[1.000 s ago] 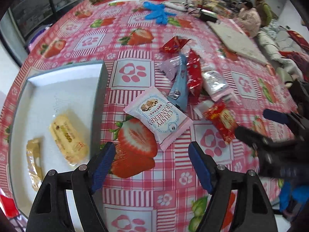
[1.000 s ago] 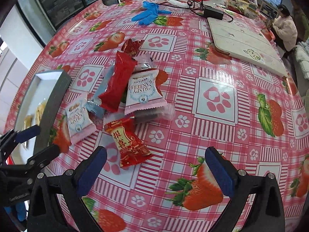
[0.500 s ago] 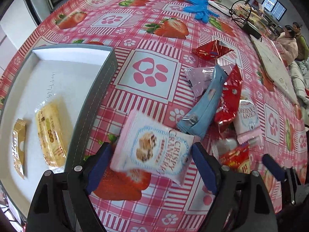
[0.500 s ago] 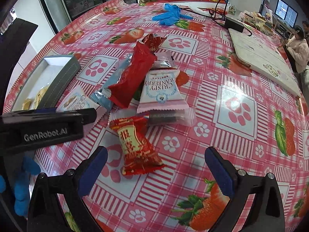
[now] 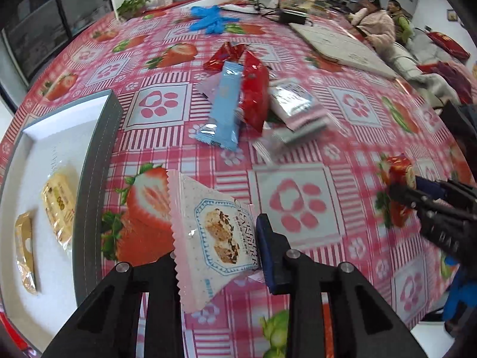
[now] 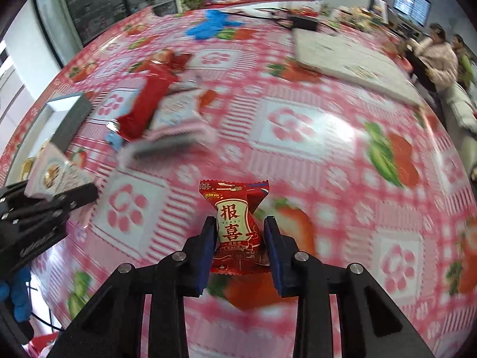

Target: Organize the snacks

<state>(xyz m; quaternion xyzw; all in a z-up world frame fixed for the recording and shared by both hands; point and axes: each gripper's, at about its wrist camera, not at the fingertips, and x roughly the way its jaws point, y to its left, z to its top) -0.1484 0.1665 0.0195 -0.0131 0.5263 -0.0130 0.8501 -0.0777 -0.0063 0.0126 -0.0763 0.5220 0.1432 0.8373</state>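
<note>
The left claw (image 5: 216,238) was clamped on a pink cranberry snack packet (image 5: 208,235) above the bench (image 5: 298,137), beside the white tray (image 5: 98,155). The right claw (image 6: 240,235) gripped a red candy packet (image 6: 237,226).

Red candy wrapper (image 6: 238,226) at 6 o'clock, characters "报喜"; pink snack packet (image 5: 214,238), partly readable "CRANBERRY".

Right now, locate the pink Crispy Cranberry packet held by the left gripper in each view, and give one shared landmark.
Left wrist: pink Crispy Cranberry packet at bottom centre, clamped in the left gripper.
Right wrist: same packet at far left edge, above the black fingers.
Shared landmark: blue gloves at the table's far end.
</note>
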